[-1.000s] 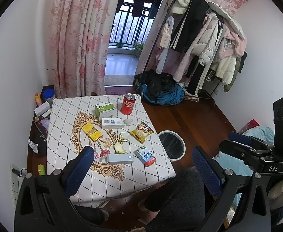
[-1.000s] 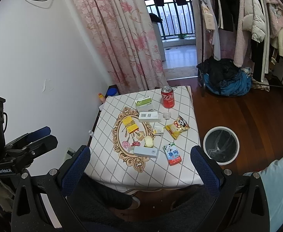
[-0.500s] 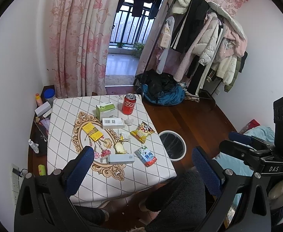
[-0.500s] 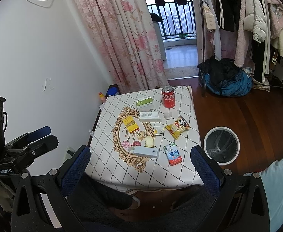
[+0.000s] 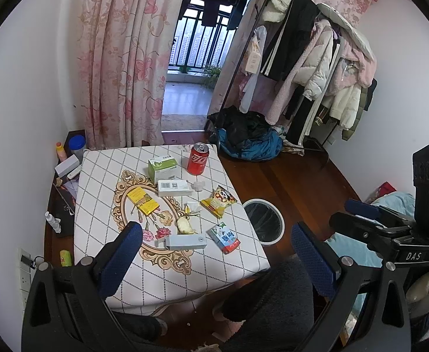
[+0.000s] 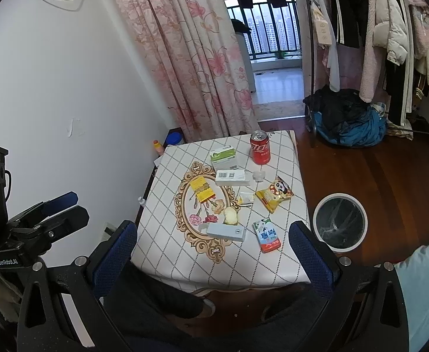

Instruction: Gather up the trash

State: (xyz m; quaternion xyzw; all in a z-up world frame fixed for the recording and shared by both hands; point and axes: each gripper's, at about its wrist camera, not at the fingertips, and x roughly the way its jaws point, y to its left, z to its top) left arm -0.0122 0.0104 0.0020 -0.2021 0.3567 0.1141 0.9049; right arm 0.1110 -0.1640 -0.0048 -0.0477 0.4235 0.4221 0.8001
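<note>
Starting well means lowering one wide-open gripper over a single light piece near the bin, which stands on the floor just right of the table. Left gripper and right gripper both hang spread and empty. Leftward of the bin: stiff yellow box, grey carton, crinkly milk pouch, foil snack bag, rigid round can.

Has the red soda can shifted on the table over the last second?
No. The red soda can stands upright at the table's far edge, beside the green-and-white box, just as before; the tiny offset looks like camera drift.
</note>
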